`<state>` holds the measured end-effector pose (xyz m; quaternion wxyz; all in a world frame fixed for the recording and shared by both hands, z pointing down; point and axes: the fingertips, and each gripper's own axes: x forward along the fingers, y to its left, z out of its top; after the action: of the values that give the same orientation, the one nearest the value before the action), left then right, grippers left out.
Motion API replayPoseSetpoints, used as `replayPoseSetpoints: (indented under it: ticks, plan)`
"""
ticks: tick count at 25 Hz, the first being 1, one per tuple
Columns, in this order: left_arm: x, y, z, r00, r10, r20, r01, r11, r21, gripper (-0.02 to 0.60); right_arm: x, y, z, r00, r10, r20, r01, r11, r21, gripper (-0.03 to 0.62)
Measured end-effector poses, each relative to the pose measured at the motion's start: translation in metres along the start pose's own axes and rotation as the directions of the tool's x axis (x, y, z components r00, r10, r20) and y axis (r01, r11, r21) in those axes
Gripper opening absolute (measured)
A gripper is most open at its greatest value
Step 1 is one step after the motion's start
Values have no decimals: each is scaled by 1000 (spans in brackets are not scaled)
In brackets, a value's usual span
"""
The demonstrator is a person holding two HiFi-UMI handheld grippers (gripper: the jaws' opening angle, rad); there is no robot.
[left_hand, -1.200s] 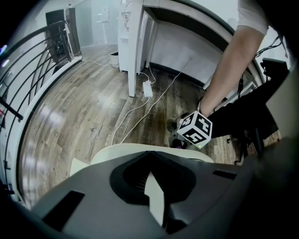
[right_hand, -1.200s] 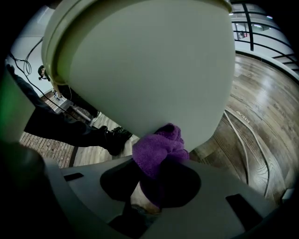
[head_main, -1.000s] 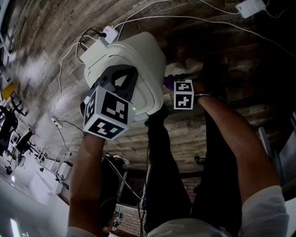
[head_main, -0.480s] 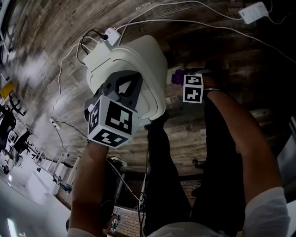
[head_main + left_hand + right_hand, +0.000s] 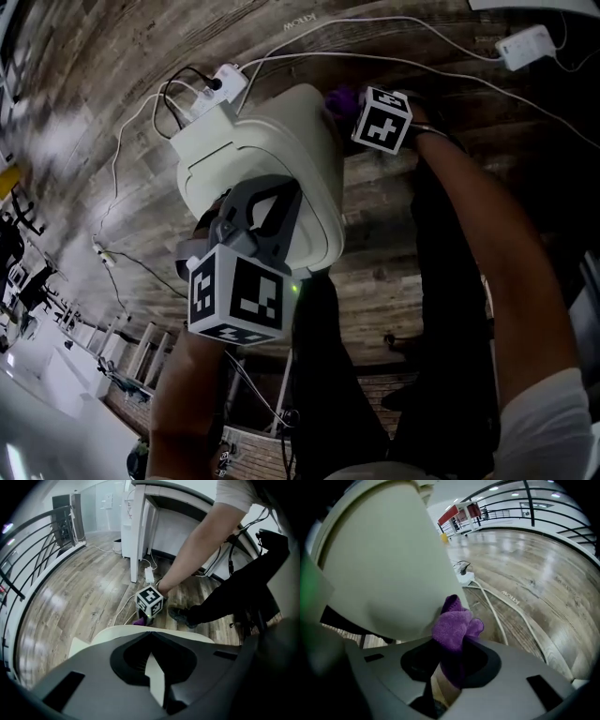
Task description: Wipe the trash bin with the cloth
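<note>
The right tongs [image 5: 451, 665] are clenched on a bunched purple microfibre cloth [image 5: 454, 623], and that cloth sits right up against the curved side wall of the cream plastic trash bin [image 5: 384, 564] (the bin is on the wood-plank floor [image 5: 543, 583], with white cables [image 5: 497, 611] trailing just beside it). Up top, the left tongs [image 5: 149, 634] are squeezed fully together, pointing steeply down at the near edge of the bin's lid.

White cables [image 5: 493, 616], power strip [image 5: 225, 82], wood floor [image 5: 84, 103]
</note>
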<state>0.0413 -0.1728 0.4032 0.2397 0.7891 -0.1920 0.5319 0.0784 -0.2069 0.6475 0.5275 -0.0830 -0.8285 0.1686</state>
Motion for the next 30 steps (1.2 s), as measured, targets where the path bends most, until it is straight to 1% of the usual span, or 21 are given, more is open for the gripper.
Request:
replayPoseSetpoints:
  ticks: [3, 6, 8, 9, 11, 12, 13, 15, 19, 22, 26, 30]
  plan:
    - [-2, -2, -1, 1000, -14, -5, 14, 1000, 15, 5, 6, -32, 34, 997, -26, 67, 25, 999, 24, 110]
    - [-3, 0, -1, 999, -28, -27, 29, 999, 32, 5, 12, -57, 64, 993, -37, 113, 34, 999, 24, 110]
    - [-5, 3, 3, 999, -22, -36, 24, 998, 58, 5, 16, -65, 78, 991, -30, 131, 27, 999, 23, 110]
    - [-8, 7, 8, 1000, -10, -26, 11, 998, 65, 5, 19, -65, 81, 991, -16, 134, 13, 1000, 20, 110]
    - [-13, 18, 18, 1000, 13, 1, -13, 998, 59, 5, 29, -53, 82, 992, 41, 118, -41, 999, 3, 110]
    - [-12, 23, 22, 1000, 18, 4, -19, 998, 58, 5, 34, -47, 81, 992, 66, 106, -65, 998, -16, 110]
    - [-10, 28, 24, 1000, 20, -2, -19, 998, 60, 3, 37, -43, 82, 992, 75, 102, -71, 997, -44, 110]
    - [-1, 33, 26, 1000, 11, -23, -9, 997, 73, 5, 41, -39, 83, 992, 71, 104, -62, 994, -87, 110]
    - [7, 33, 26, 999, -11, -35, 13, 997, 80, 4, 43, -33, 76, 991, 80, 110, -70, 993, -97, 110]
    - [7, 34, 25, 999, -12, -36, 15, 997, 73, 5, 43, -28, 70, 991, 78, 106, -64, 989, -131, 110]
    - [9, 35, 25, 999, -20, -48, 23, 998, 60, 4, 42, -17, 58, 990, 80, 119, -67, 991, -114, 110]
    - [12, 34, 26, 998, -15, -67, 20, 997, 75, 3, 43, -3, 39, 990, 92, 110, -82, 992, -95, 110]
